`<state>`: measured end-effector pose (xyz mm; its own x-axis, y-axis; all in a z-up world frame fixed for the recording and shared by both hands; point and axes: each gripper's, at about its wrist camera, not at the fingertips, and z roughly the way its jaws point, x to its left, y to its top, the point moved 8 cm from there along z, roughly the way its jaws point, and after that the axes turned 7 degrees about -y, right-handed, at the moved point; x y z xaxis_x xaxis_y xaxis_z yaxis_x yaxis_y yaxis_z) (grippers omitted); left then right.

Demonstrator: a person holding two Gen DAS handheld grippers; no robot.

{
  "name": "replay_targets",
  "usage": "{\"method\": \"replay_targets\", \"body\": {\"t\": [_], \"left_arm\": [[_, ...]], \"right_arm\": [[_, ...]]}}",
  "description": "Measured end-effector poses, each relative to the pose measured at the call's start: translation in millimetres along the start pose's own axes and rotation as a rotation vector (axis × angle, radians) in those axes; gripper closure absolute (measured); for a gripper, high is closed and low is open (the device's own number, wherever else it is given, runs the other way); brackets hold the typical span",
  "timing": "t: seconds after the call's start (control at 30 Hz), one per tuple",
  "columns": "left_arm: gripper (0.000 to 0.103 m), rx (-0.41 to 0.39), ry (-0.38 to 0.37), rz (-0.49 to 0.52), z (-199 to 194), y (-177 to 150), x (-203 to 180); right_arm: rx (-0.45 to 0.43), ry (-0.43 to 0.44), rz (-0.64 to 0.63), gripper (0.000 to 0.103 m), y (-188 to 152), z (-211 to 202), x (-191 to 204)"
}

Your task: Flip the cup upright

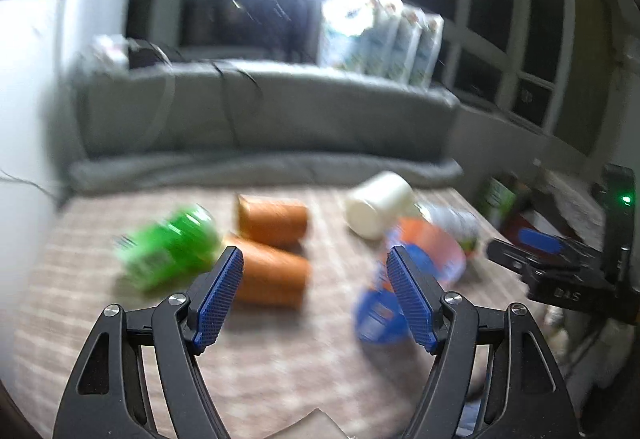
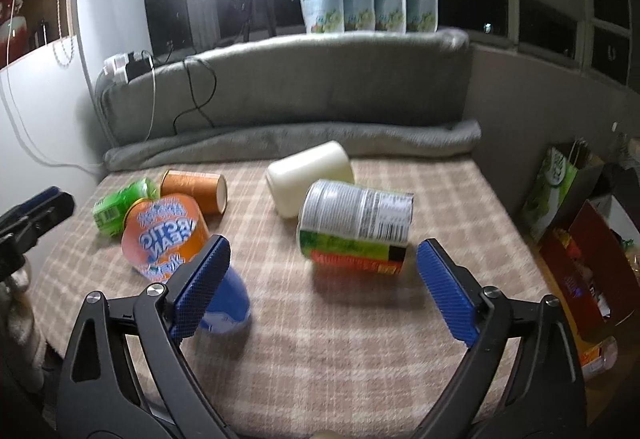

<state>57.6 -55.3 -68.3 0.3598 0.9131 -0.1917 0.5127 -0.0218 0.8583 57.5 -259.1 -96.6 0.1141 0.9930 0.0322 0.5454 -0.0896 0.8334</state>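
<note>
Both claws gape, gripping nothing, over a checked mat (image 2: 360, 339) of toppled containers.

The cup (image 2: 310, 177), cream, lies on its side at upper centre, touching the can (image 2: 356, 225). Right gripper (image 2: 322, 287) sits low in frame, left gripper (image 1: 314, 295) likewise; reaching past the can may roll it.

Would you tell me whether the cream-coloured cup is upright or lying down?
Lying down: the cream cup rests on its side on the checked cloth.
</note>
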Motion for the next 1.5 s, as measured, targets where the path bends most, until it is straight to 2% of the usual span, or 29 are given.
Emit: {"method": "replay_targets", "body": {"t": [0.1, 0.17, 0.33, 0.6, 0.87, 1.5], "left_arm": [[0.021, -0.074, 0.068, 0.022, -10.9, 9.2, 8.2], [0.021, -0.12, 0.104, 0.03, -17.3, 16.0, 13.1], [0.019, -0.179, 0.146, 0.014, -26.3, 27.3, 22.3], [0.019, -0.206, 0.185, -0.004, -34.4, 29.8, 31.7], [0.019, -0.204, 0.179, -0.007, -36.2, 28.2, 30.1], [0.019, -0.194, 0.145, -0.041, -37.1, 27.7, 29.4]], "right_arm": [[-0.047, -0.021, 0.025, 0.006, 6.9, -5.1, -3.6], [-0.084, -0.033, 0.039, 0.001, 11.6, -9.5, -5.6], [-0.16, -0.081, 0.046, 0.0, 21.2, -17.6, -8.9], [-0.211, -0.123, 0.032, 0.0, 28.3, -23.2, -5.6], [-0.252, -0.145, 0.02, 0.0, 32.6, -29.7, -1.2], [-0.253, -0.144, 0.016, 0.0, 32.9, -30.6, 0.5]]}}
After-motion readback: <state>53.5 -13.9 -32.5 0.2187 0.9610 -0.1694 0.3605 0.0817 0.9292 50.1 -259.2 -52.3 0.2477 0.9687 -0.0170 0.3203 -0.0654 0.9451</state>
